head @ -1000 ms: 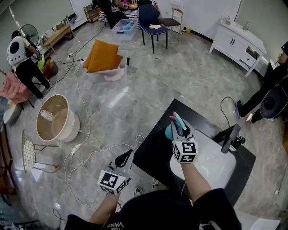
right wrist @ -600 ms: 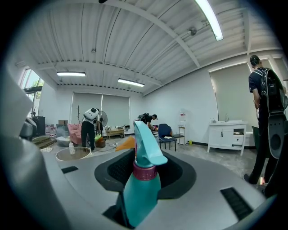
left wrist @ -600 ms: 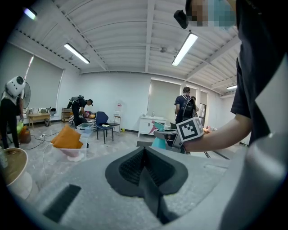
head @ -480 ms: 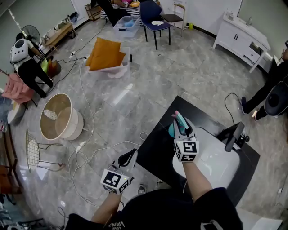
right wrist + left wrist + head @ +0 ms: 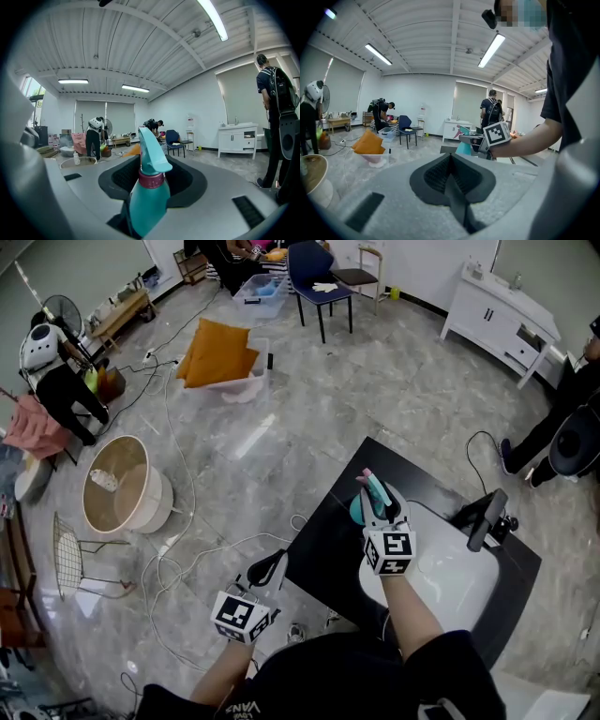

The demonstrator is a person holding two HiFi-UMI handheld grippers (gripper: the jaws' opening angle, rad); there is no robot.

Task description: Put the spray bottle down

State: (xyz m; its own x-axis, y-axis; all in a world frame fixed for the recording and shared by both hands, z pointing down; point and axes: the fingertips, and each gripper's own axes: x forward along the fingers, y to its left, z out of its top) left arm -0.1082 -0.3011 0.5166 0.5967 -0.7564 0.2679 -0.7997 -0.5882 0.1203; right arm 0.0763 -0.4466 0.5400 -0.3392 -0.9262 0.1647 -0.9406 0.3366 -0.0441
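Note:
A teal spray bottle (image 5: 358, 512) with a pink-tipped trigger head stands upright in my right gripper (image 5: 378, 499), which is shut on its body above the left edge of a black table (image 5: 323, 549). In the right gripper view the bottle (image 5: 146, 197) fills the gap between the jaws, nozzle up. My left gripper (image 5: 266, 569) hangs lower left, off the table and over the floor, with its jaws pressed together on nothing (image 5: 451, 161). From the left gripper view I see the bottle (image 5: 464, 146) and the right gripper's marker cube (image 5: 497, 134) ahead.
A white basin (image 5: 450, 589) is set in the table, with a black stand (image 5: 484, 519) beside it. On the floor are white cables (image 5: 187, 549), a round beige tub (image 5: 117, 486) and an orange cushion (image 5: 217, 354). Further off are a blue chair (image 5: 319, 277), a white cabinet (image 5: 497, 310) and people at both sides.
Both grippers and the bottle keep their places; only the head view has drifted a little.

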